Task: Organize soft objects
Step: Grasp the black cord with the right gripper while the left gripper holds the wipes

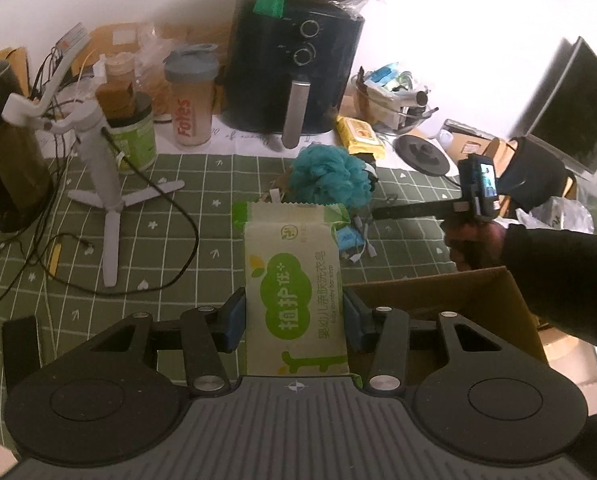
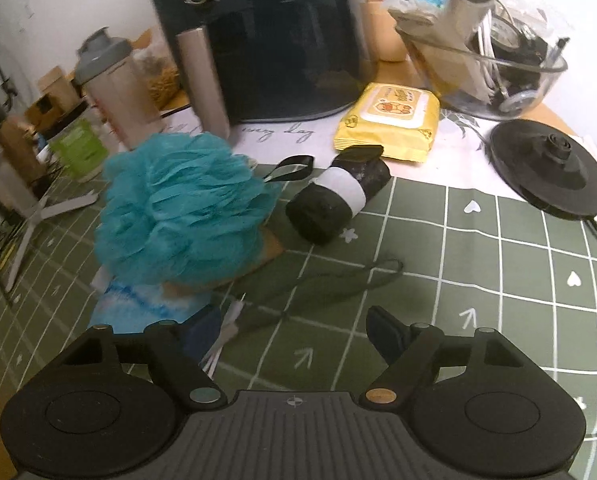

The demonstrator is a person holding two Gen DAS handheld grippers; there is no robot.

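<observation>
The left gripper [image 1: 294, 320] points steeply down over the green checked tabletop [image 1: 170, 216], just beside the open cardboard box [image 1: 438, 292] at its right. Its fingers [image 1: 234, 320] are clamped about halfway closed on a pale green-and-white soap packet [image 1: 294, 272], one blue pad pressing each long side; the packet stands up between them, its crimped end away from the camera.

In the left wrist view, the right hand [image 1: 474, 240], in a dark sleeve [image 1: 558, 276], holds the right gripper [image 1: 378, 213] out level above the box, with its tip near the teal bath pouf [image 1: 330, 178].

From its own camera, the right gripper [image 2: 294, 332] tilts down over the tabletop with its fingers [image 2: 386, 336] wide apart and nothing between them. The teal bath pouf lies just ahead to its left, resting on a blue-and-white packet [image 2: 138, 308]. A black roll with a white band [image 2: 338, 200] sits beyond, beside a yellow wipes pack [image 2: 390, 124], and a thin black cord loop [image 2: 338, 280] lies on the cloth ahead of the fingers.
</observation>
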